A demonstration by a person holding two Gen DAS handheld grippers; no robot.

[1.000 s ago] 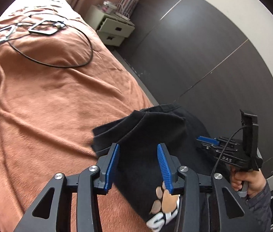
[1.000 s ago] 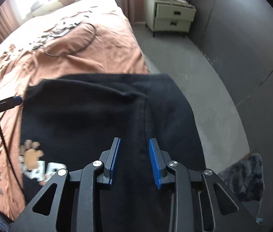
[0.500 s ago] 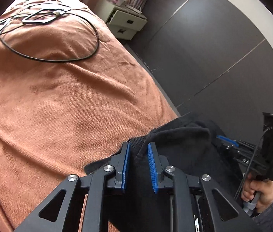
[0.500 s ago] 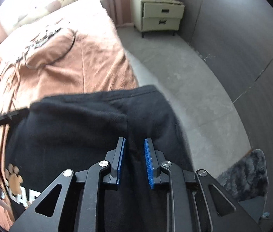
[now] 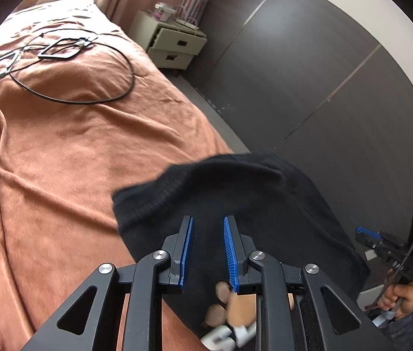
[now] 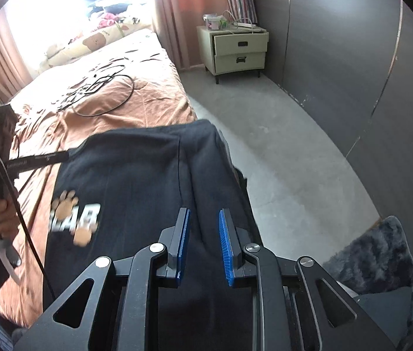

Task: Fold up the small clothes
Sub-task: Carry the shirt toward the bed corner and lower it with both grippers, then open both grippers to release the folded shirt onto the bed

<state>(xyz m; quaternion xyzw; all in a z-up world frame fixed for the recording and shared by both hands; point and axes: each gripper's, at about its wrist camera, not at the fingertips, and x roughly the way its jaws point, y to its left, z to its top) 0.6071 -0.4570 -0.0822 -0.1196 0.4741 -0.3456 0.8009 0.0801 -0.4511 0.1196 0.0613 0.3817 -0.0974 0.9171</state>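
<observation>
A small black garment (image 5: pixel 235 193) with a white and tan paw print lies at the near right edge of the bed; it also shows in the right wrist view (image 6: pixel 136 181). My left gripper (image 5: pixel 206 225) is open, its blue pads just above the garment's ribbed edge. My right gripper (image 6: pixel 203 219) is open over the garment's right side, where the cloth hangs over the bed edge. Neither gripper holds cloth. The right gripper shows at the right of the left wrist view (image 5: pixel 393 248), and the left gripper at the left of the right wrist view (image 6: pixel 30 161).
The bed has a rust-orange blanket (image 5: pixel 60 146). A black cable with frames (image 5: pixel 60 58) lies further up the bed. A pale nightstand (image 6: pixel 235 49) stands by the curtain. Grey floor (image 6: pixel 294 161) and a dark wall run along the right. A dark furry rug (image 6: pixel 376 257) lies near.
Both grippers were nearly shut on folds of the garment half a second ago; both have opened now and let the cloth drop. The garment lies further up the bed.
</observation>
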